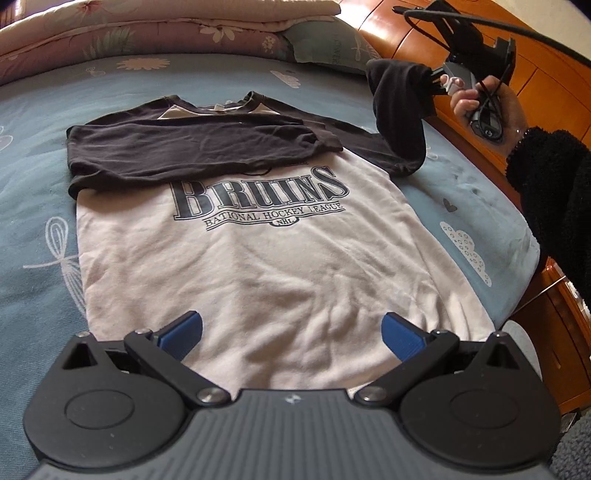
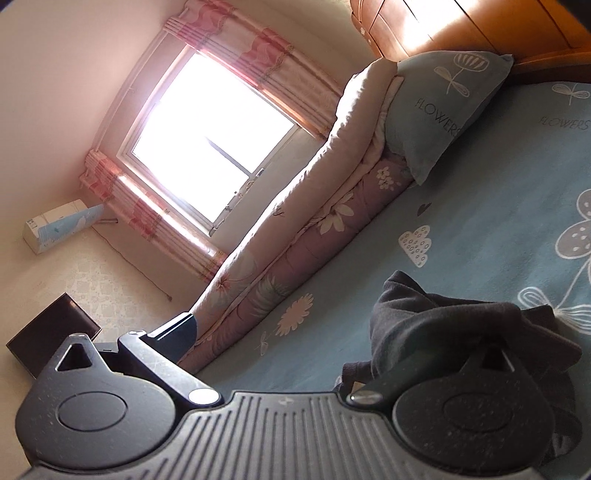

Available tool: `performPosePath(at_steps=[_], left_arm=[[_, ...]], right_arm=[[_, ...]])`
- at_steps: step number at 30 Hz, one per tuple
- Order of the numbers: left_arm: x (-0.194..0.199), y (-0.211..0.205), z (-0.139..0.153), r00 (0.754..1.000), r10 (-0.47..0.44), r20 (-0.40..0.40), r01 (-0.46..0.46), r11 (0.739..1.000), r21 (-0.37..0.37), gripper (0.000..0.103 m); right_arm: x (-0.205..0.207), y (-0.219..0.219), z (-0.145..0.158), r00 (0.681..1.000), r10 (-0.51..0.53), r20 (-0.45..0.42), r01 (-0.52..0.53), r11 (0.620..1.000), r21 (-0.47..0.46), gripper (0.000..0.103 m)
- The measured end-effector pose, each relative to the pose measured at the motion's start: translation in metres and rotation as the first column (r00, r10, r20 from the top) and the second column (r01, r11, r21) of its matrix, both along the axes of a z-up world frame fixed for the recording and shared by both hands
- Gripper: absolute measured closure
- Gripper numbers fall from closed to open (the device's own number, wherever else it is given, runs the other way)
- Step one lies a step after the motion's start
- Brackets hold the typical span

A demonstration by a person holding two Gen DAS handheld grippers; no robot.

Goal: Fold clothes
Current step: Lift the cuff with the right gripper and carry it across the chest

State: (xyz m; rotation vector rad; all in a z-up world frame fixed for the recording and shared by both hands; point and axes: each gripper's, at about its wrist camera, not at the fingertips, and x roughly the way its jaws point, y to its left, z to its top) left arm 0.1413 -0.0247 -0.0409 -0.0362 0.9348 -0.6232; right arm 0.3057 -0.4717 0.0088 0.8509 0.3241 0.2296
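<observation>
A white shirt [image 1: 258,266] with dark sleeves and a "BRUINS" print lies flat, front up, on the blue bed sheet [image 1: 37,184]. One dark sleeve [image 1: 192,147] is folded across the chest. My left gripper [image 1: 291,332] hovers open over the hem, with nothing between its blue pads [image 1: 184,332]. At the upper right, a hand [image 1: 491,107] holds my right gripper [image 1: 434,79], from which the other dark sleeve [image 1: 399,107] hangs lifted off the bed. In the right wrist view the right gripper [image 2: 295,325] has its jaws spread, and the sleeve [image 2: 443,325] drapes over and hides the right finger.
A folded floral quilt [image 1: 147,26] and a blue pillow [image 1: 325,44] lie along the far side of the bed. Wooden furniture [image 1: 480,48] runs along the bed's right edge. A bright window [image 2: 207,140] with pink curtains is beyond the quilt.
</observation>
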Motion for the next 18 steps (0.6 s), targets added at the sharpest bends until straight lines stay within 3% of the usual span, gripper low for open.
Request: performPosePath(at_steps=[18], left_arm=[[-0.006, 0.018, -0.01, 0.999, 0.029, -0.035, -0.031, 0.998, -0.057, 0.001]], right_arm=[[0.048, 0.062, 0.01, 0.995, 0.103, -0.006, -0.103, 0.994, 0.022, 0.0]])
